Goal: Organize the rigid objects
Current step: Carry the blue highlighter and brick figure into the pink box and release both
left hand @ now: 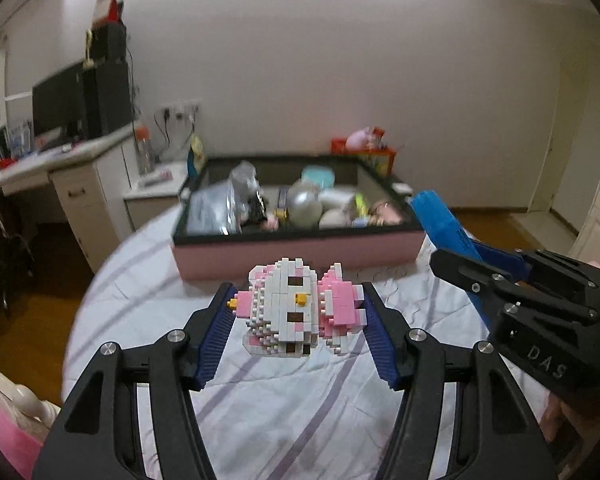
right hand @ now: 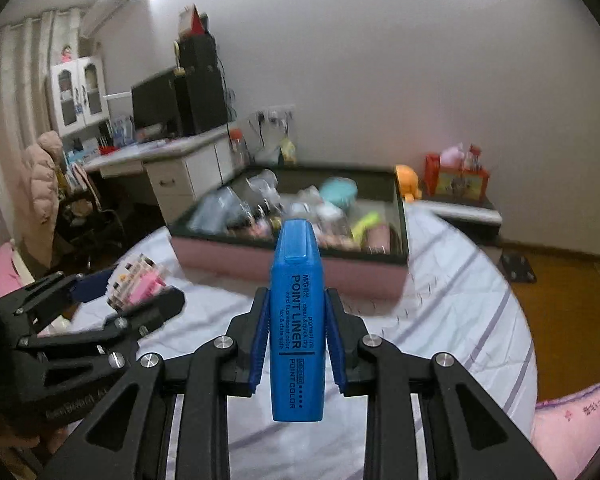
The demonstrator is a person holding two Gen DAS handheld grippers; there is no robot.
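My left gripper (left hand: 298, 304) is shut on a pink and white block figure (left hand: 296, 308), held above the striped bedsheet; the same figure (right hand: 138, 282) shows at the left of the right wrist view. Between the blue pads of my right gripper (right hand: 297, 300) stands a blue highlighter marker (right hand: 297, 320), gripped and pointing forward; in the left wrist view the marker (left hand: 440, 220) appears at the right. Ahead of both lies a pink-sided box (left hand: 300, 250) with a dark rim (right hand: 292, 254), filled with several mixed items.
The box rests on a bed with a white, purple-striped sheet (left hand: 284, 400). A white desk (left hand: 60, 160) with a monitor stands at the left. A red basket (right hand: 456, 180) with toys sits by the wall. Wooden floor (right hand: 568, 320) lies at the right.
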